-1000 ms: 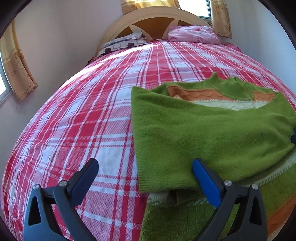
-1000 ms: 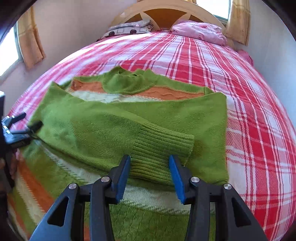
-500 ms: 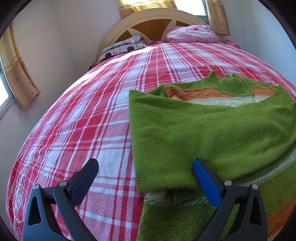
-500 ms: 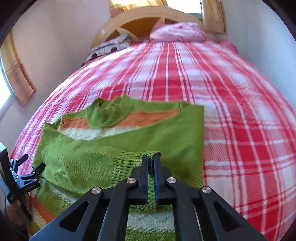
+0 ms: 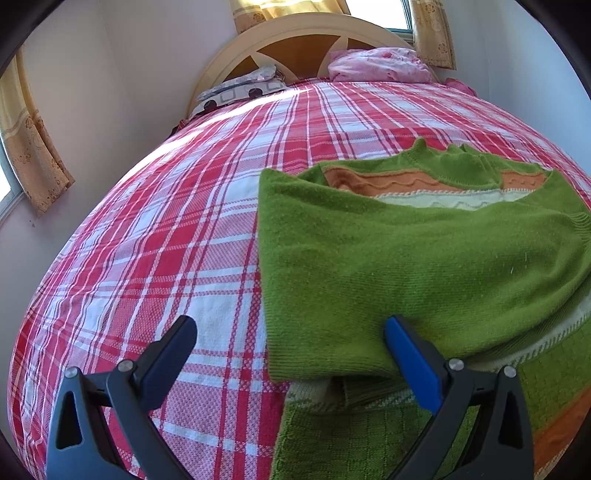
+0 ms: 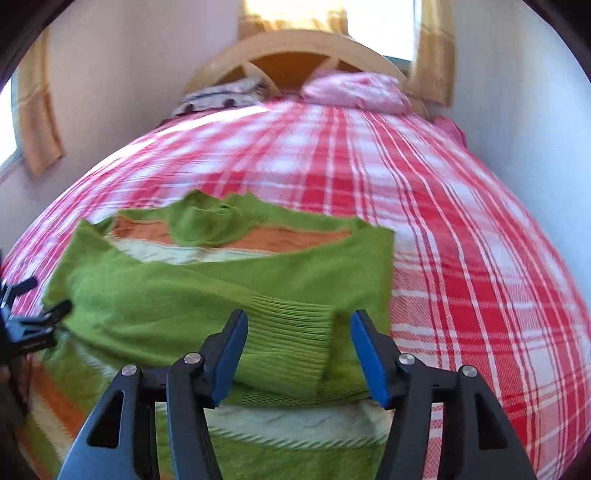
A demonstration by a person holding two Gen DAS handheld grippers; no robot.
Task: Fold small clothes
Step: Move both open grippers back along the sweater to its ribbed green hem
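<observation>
Just ahead of tongs point(image 6: 299, 345): sweater point(image 6: 221, 291).

Plaid bed point(image 5: 184, 229), arched headboard point(image 5: 295, 40), seemingly sunlit curtained window point(image 6: 380, 22).

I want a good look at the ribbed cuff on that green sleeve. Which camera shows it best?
The right wrist view: the ribbed cuff lies centred between the open right gripper. The left wrist view shows only a sliver of it at the frame's edge.

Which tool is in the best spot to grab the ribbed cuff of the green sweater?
The right tool, probably: it's open with the ribbed cuff between its fingers. The left tool sits at the sweater's other edge.
</observation>
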